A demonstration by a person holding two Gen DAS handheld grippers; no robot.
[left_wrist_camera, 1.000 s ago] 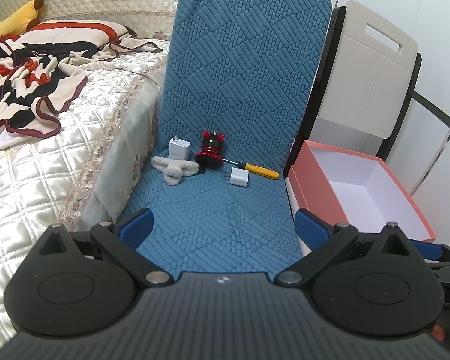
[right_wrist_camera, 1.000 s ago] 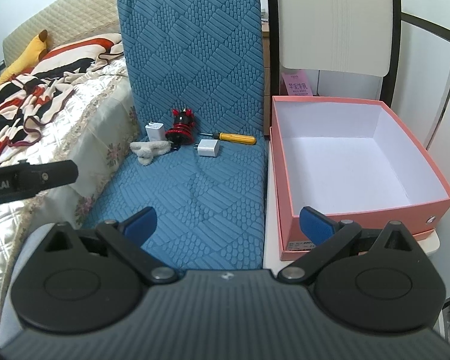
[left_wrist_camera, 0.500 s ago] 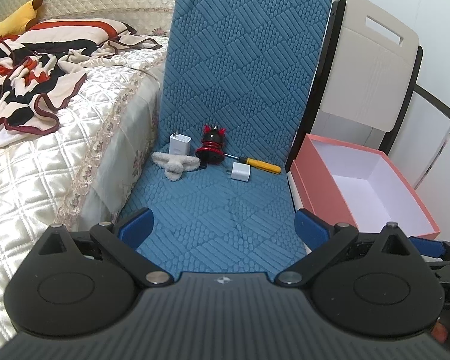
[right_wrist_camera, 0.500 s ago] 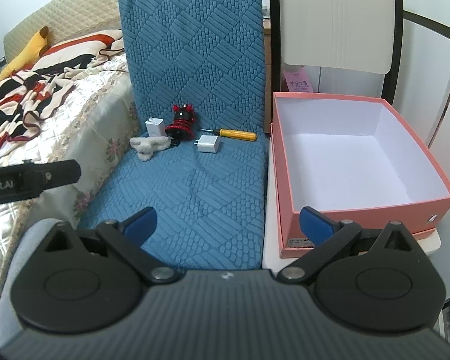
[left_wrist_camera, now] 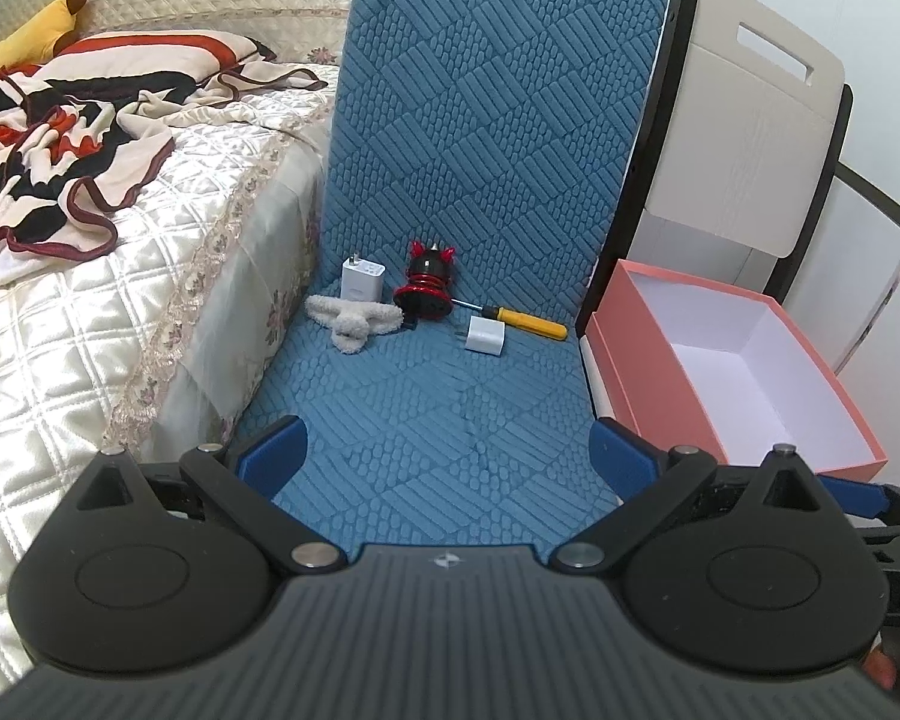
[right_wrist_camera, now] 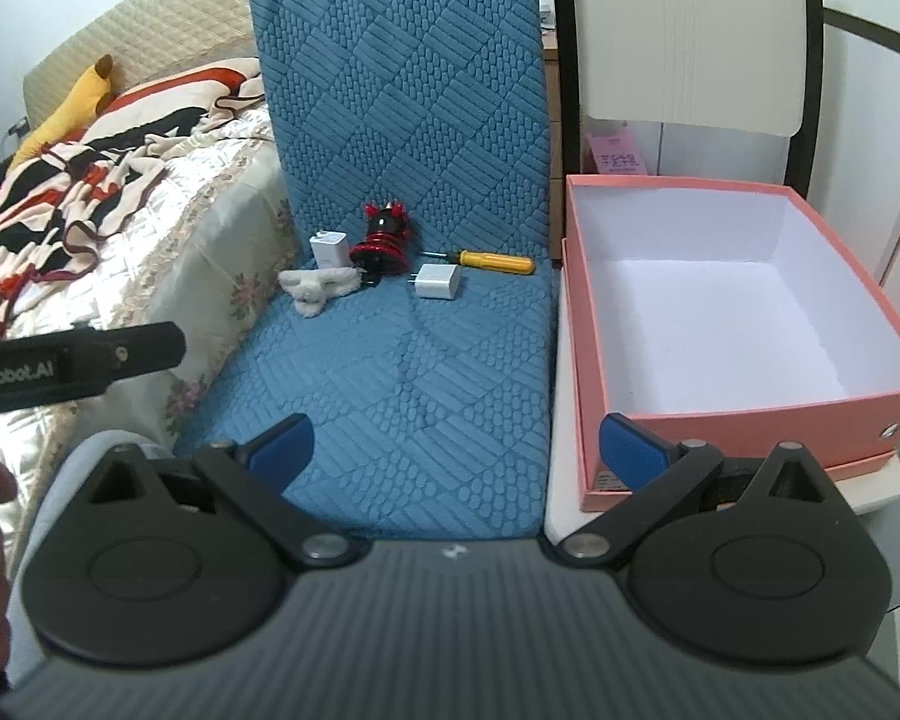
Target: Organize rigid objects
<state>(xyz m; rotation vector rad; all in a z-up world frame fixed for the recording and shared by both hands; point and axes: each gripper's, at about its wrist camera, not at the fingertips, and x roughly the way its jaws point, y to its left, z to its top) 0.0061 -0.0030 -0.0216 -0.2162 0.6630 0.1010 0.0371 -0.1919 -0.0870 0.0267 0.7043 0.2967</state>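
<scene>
At the back of a blue padded seat lie a white charger, a red and black toy, a second white charger, a yellow screwdriver and a fluffy white cloth. They also show in the right wrist view: toy, flat charger, screwdriver. An open, empty pink box stands right of the seat. My left gripper and right gripper are both open and empty, well short of the objects.
A bed with a quilted cream cover and a striped blanket runs along the left. A cream folding chair back stands behind the box. The left gripper's body shows at the left of the right wrist view.
Both grippers have drifted slightly; the view of the seat and box has shifted a little. Nothing was picked up or moved.
</scene>
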